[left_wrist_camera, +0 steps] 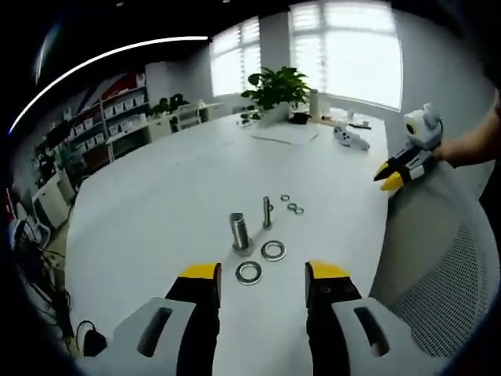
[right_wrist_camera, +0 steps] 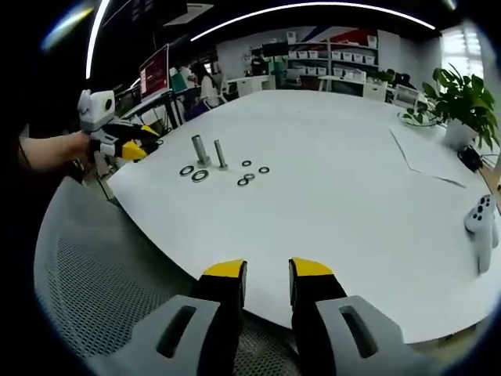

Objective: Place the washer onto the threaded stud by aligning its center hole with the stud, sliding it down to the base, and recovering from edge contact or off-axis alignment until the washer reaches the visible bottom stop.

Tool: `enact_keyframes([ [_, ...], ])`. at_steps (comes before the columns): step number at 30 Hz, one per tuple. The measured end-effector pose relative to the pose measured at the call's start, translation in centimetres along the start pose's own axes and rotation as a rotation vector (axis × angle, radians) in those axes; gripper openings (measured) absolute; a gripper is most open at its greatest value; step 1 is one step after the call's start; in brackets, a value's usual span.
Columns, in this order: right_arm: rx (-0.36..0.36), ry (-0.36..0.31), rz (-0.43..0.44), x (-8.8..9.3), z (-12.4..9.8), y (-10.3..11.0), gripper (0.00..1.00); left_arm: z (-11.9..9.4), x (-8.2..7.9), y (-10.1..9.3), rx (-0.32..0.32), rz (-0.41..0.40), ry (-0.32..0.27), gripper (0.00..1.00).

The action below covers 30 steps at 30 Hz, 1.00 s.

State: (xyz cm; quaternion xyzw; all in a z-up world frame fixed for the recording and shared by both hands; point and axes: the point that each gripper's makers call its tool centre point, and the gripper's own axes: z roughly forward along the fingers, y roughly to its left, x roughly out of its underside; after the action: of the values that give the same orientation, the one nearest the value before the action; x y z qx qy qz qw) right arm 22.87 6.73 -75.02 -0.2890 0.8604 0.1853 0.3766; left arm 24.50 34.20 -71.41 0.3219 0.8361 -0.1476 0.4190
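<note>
White table, bare around stud, washers beside it

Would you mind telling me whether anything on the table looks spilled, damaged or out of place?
Nothing stands out: both studs stand upright, and the washers lie flat and loose on the white table.

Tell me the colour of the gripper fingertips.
Yellow, on black fingers; clearest in the left gripper view.
</note>
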Motion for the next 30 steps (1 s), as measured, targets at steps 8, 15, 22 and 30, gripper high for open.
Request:
enact_keyframes([
  [8,-0.005,-0.01,-0.001,-0.2,0.0,0.1,0.24,2.6,1.2,1.0,0.093,0.079,0.156,0.4],
  [15,-0.006,0.004,-0.005,0.0,0.0,0.1,0.24,4.1,2.6,1.5,0.157,0.121,0.24,0.41],
  [22,-0.015,0.018,-0.012,0.2,0.1,0.3,0.24,5.2,3.3,1.6,0.208,0.15,0.302,0.43],
  [30,-0.004,0.007,-0.003,0.1,0.0,0.1,0.24,6.0,3.5,1.6,0.252,0.181,0.367,0.42],
])
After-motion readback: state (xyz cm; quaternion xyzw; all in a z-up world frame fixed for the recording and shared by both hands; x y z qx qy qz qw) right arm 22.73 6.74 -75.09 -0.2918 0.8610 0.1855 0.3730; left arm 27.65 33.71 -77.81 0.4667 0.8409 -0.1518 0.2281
